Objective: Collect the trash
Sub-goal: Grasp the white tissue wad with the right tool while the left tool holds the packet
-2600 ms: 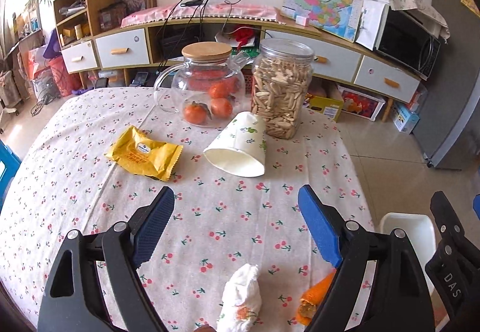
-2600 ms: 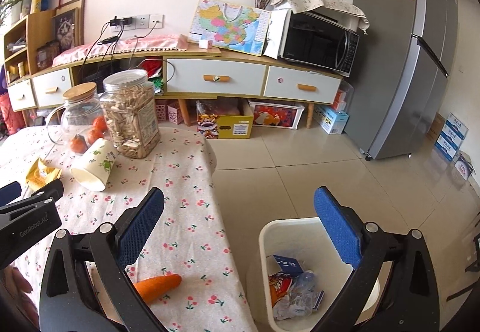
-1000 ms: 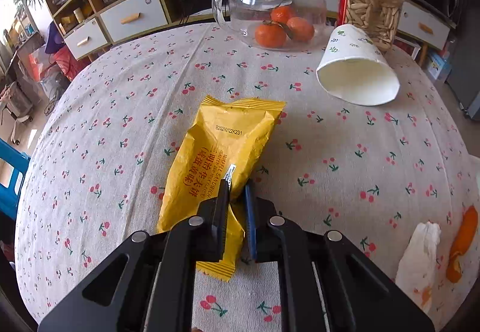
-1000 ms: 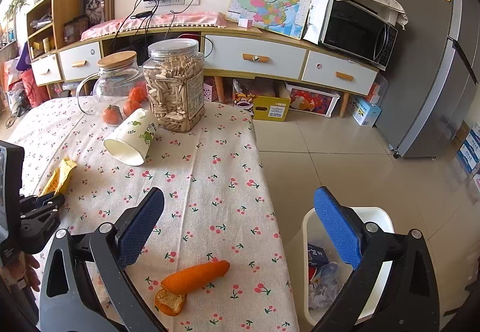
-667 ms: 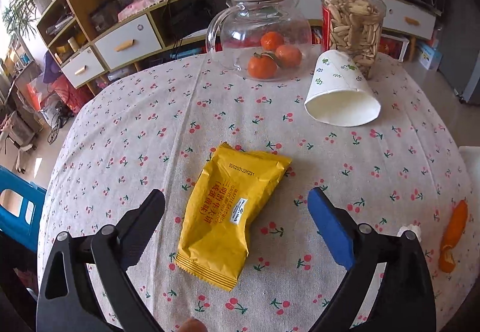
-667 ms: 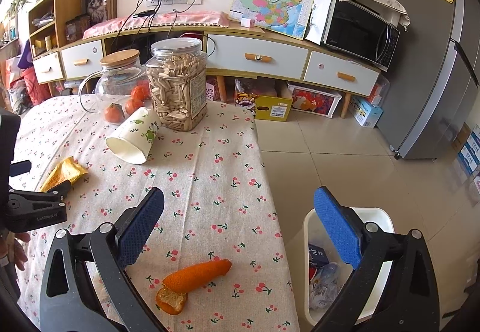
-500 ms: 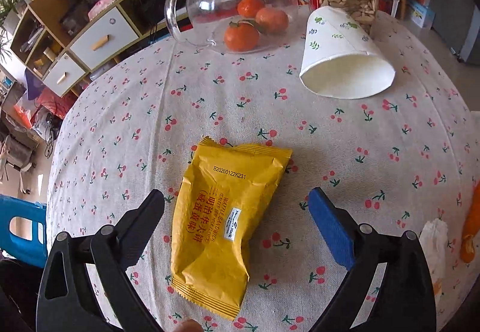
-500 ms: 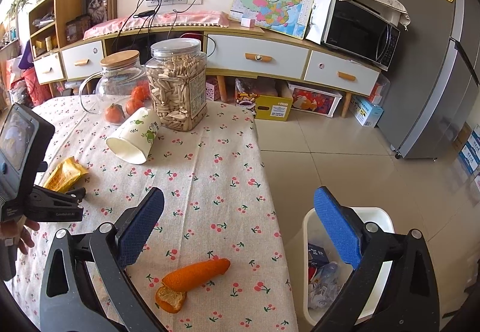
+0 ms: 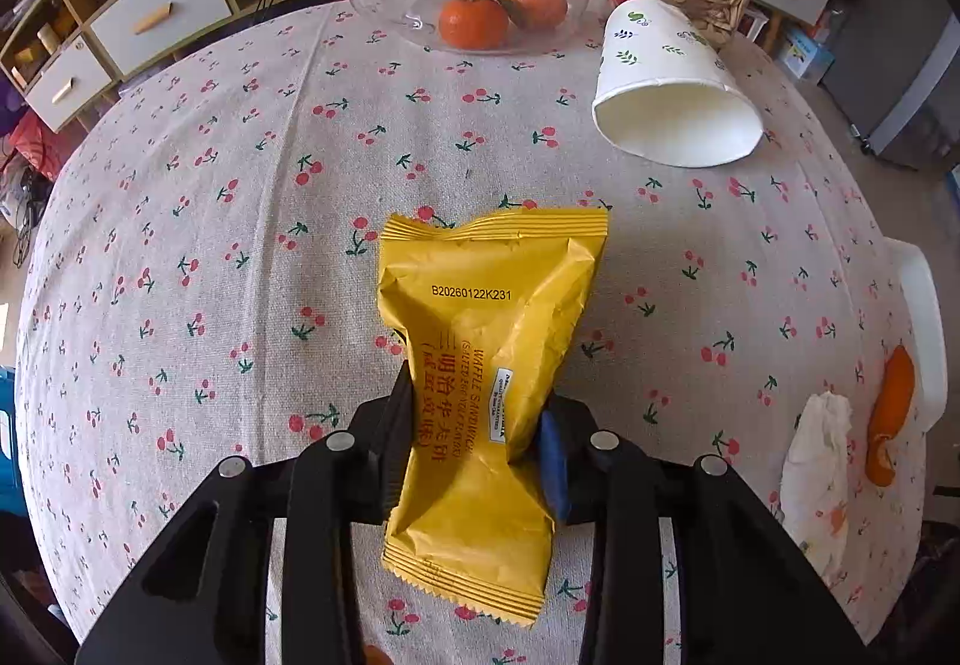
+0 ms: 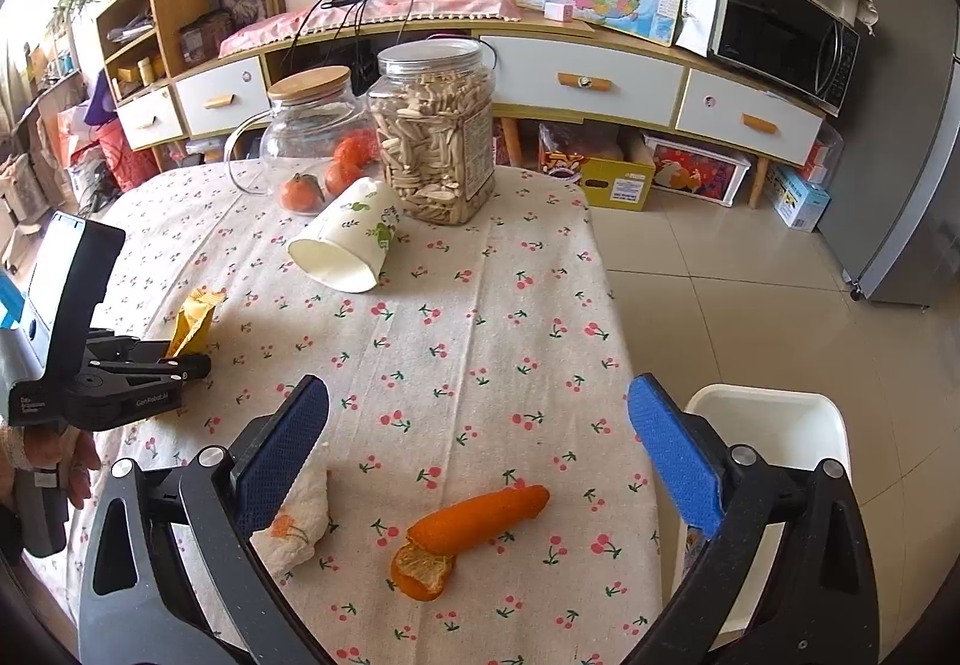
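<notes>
Left wrist view: the left gripper (image 9: 477,443) is closing, pads pinching the yellow wrapper (image 9: 489,341) on the table (image 9: 210,221); its near end hides the cloth beneath. The right gripper (image 10: 477,461) is spread wide, empty, its fingers partly covering the tissue (image 10: 294,521) and bin (image 10: 774,425).

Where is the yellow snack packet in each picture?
Left wrist view: the yellow snack packet fills the lower middle, pinched at its waist between the closing left tongs.
Right wrist view: the packet is small at the left edge, sticking up from the left tongs; the right tongs stand open in front.
Shared landmark: the tipped paper cup lies on its side beyond the packet.
</notes>
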`<state>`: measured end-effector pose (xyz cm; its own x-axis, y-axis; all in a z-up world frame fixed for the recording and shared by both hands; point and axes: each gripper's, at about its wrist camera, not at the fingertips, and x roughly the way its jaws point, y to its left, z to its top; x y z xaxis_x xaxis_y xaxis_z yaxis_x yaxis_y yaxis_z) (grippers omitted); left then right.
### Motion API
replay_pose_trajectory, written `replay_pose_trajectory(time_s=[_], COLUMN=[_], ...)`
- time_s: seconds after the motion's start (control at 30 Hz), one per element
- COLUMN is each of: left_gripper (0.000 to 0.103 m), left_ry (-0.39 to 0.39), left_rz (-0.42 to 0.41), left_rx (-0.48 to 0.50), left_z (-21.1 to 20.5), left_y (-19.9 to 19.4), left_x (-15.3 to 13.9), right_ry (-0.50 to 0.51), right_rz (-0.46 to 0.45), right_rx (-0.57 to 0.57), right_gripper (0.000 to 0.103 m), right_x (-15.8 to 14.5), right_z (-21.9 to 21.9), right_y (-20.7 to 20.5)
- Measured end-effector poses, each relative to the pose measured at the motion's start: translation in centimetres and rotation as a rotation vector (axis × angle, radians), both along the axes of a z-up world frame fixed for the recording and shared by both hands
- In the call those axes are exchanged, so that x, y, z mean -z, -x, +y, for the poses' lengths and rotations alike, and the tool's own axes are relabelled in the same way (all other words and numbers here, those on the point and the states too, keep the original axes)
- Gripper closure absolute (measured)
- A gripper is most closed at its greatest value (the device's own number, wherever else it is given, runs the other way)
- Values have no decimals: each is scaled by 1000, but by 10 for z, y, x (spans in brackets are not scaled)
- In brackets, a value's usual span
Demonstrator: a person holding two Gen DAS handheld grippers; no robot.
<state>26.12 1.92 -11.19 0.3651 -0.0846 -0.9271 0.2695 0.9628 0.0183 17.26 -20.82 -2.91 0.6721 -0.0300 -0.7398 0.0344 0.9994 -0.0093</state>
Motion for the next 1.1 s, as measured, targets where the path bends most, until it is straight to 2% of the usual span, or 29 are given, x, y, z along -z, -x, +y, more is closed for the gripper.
replay_pose_trajectory(time_s=[0.03,0.17,0.2,0.33,0.43,0.5,0.6,0.63,0.67,0.73,0.77,0.87,1.1], left_gripper=[78,81,84,85,85,85,85,85,85,85,85,85,85], left_ry=[3,40,45,67,87,77,83,87,90,84,82,78,82], left_rz=[-14,-46,-56,-90,-109,-131,-161,-167,-174,-194,-205,-233,-290], left_rx=[-12,-64,-74,-132,-166,-175,-198,-211,-224,-245,-251,-261,-265], left_z=[1,15,18,38,54,55,62,65,68,72,72,73,69], left_y=[8,40,50,86,104,119,135,139,142,149,152,157,158], left_x=[-1,-5,-5,-10,-16,-19,-27,-29,-30,-33,-35,-39,-58], right_ry=[-12,-115,-129,-97,-101,-67,-36,-42,-54,-47,-56,-156,-272], right_rz=[12,94,110,146,191,219,251,268,285,273,263,243,118], right_rx=[-10,-68,-85,-148,-206,-229,-230,-230,-233,-225,-228,-230,-263], right_gripper=[7,7,7,11,20,26,29,33,43,56,69,70,70], right_x=[1,12,15,28,41,52,66,71,75,78,76,65,23], right_z=[3,20,28,58,78,90,98,99,99,97,95,85,77], right_y=[1,0,0,3,4,4,1,-1,-2,-2,-1,1,15])
